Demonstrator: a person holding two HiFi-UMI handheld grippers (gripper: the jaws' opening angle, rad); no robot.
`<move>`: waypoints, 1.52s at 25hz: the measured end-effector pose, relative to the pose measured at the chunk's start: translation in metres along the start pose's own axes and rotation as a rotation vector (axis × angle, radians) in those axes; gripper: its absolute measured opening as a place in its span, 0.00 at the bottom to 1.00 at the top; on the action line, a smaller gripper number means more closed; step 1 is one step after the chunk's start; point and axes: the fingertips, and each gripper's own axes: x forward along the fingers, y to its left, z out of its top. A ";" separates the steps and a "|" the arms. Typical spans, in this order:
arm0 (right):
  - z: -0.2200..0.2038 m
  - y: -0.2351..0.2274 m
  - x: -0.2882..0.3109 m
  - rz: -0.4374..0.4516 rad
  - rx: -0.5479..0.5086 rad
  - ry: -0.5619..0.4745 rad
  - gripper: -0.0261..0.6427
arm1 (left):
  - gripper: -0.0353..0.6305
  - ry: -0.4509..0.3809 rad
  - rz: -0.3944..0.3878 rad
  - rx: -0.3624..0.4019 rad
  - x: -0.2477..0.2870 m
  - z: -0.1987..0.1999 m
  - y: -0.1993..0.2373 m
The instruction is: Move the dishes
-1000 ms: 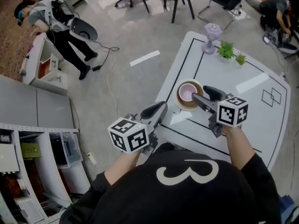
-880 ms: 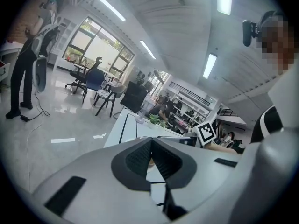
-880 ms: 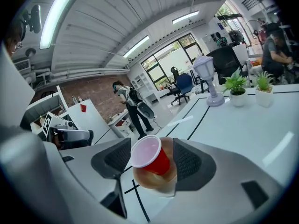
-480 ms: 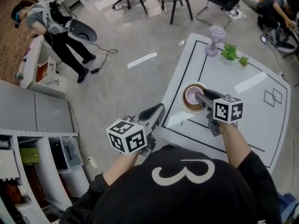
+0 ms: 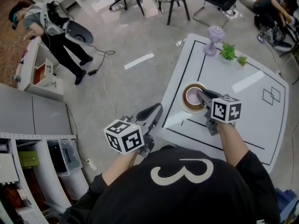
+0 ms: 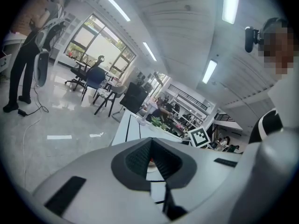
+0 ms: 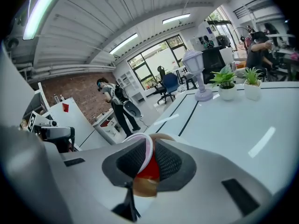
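Two nested dishes are sitting on the near left part of the table: a pink bowl inside a brown dish. Both are resting flat, not yet lifted as far as the head view shows.

The right gripper is reaching in from the stack's near right side, pointing far and left across the rim. Its jaws have just been closing, and in the right gripper view they are standing narrow with the pink bowl's rim pinched between the pads, the brown dish showing just below. One jaw is lying inside the bowl, the other outside its wall.

The left gripper is hanging off the table's left edge, near the stack but apart from it, with its jaws drawn together on nothing.

Being round, the stack is offering no long axis to line up with. What matters is that the grip is sitting on one side only, so the far left rim is likely to droop on lifting. The right hand is already on it; the left is lying free on the opposite side to steady it.
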 end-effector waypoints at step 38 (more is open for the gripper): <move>0.035 -0.092 -0.113 -0.189 0.075 -0.227 0.11 | 0.06 0.050 -0.026 0.002 0.034 -0.012 -0.045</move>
